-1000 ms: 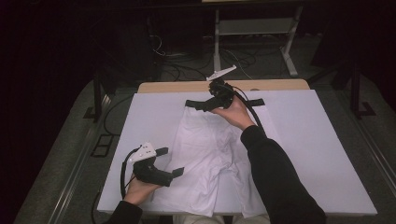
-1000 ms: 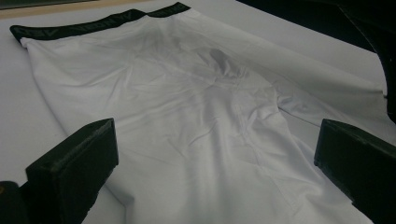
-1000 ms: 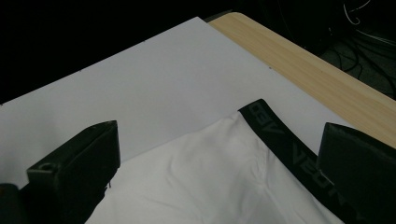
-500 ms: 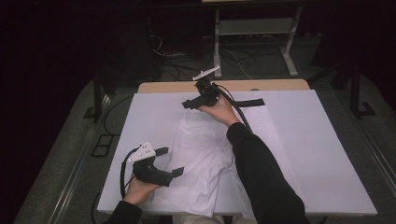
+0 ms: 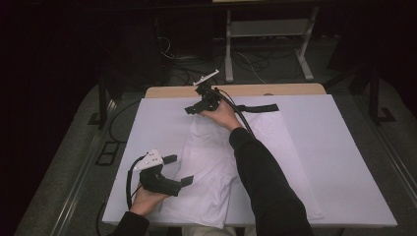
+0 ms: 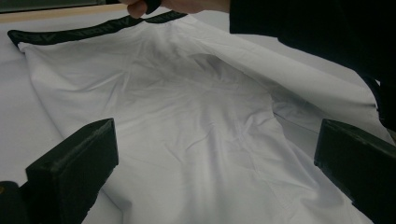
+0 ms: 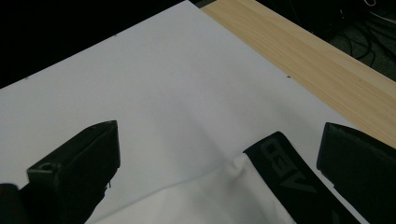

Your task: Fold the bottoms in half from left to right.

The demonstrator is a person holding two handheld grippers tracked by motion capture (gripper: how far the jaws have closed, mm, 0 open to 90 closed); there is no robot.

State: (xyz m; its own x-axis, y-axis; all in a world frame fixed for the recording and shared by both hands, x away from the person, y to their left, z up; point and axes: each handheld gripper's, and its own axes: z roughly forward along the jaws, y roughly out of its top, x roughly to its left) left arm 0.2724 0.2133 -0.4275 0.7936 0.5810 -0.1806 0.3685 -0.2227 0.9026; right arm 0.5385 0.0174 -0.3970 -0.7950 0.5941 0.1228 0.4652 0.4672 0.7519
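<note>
On white sheet, crumpled white garment (image 5: 216, 162)

A white garment (image 5: 216, 162) with a black waistband (image 5: 258, 107) is lying on a white-covered table (image 5: 339, 162). The right gripper (image 5: 193, 109) is hovering, jaws apart, at its far edge; the left gripper (image 5: 178, 170) is resting, jaws apart, near its front corner.

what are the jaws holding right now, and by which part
Nothing. Both the left gripper and the right gripper stand open, over the white garment and near its black waistband.
</note>
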